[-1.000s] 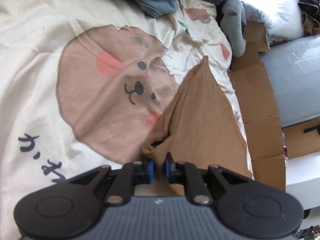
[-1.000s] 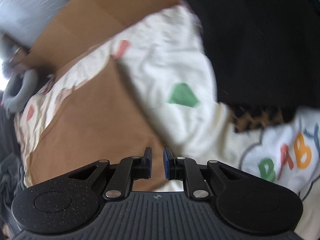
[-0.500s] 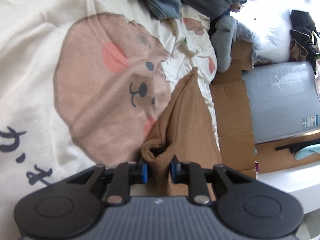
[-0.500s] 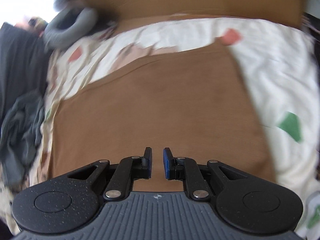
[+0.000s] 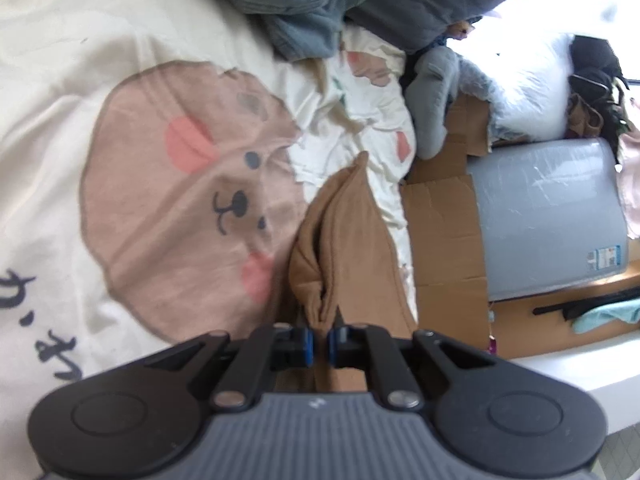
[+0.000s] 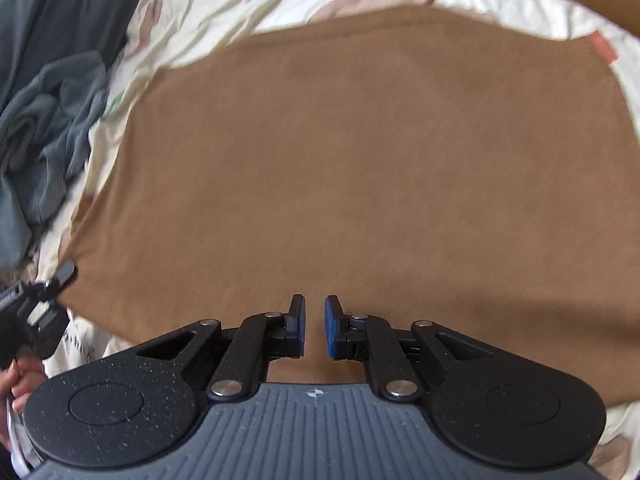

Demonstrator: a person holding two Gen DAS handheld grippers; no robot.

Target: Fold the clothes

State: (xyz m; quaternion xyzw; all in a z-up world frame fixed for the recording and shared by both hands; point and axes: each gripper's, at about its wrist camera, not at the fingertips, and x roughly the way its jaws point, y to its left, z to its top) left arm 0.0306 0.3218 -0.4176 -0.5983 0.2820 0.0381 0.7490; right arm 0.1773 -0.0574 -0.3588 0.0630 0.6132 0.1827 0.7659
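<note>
A brown garment (image 5: pixel 352 240) lies on a cream bed cover (image 5: pixel 80 80) printed with a bear's face. My left gripper (image 5: pixel 320 338) sits at the garment's near corner. Its jaws are closing, and a bunched fold of the brown cloth is pinched between the blue pads. In the right wrist view the same garment (image 6: pixel 360 160) spreads flat and fills most of the picture. My right gripper (image 6: pixel 315 328) hovers over its near part, pointing steeply down. Its jaws are closing, nearly together, with nothing between them. The left gripper (image 6: pixel 60 276) shows at the garment's left corner.
A heap of grey-blue clothes (image 5: pixel 320 0) lies at the far side of the bed, seen again as the grey-blue clothes (image 6: pixel 40 120) on the left. Flattened cardboard (image 5: pixel 440 232) and a grey wrapped block (image 5: pixel 548 220) lie beside the bed. A hand (image 6: pixel 20 380) holds the left tool.
The left jaws widened around the brown fold, then closed on it. The right gripper swept from the garment's edge by the printed sheet to over its middle, rolling as it went.
</note>
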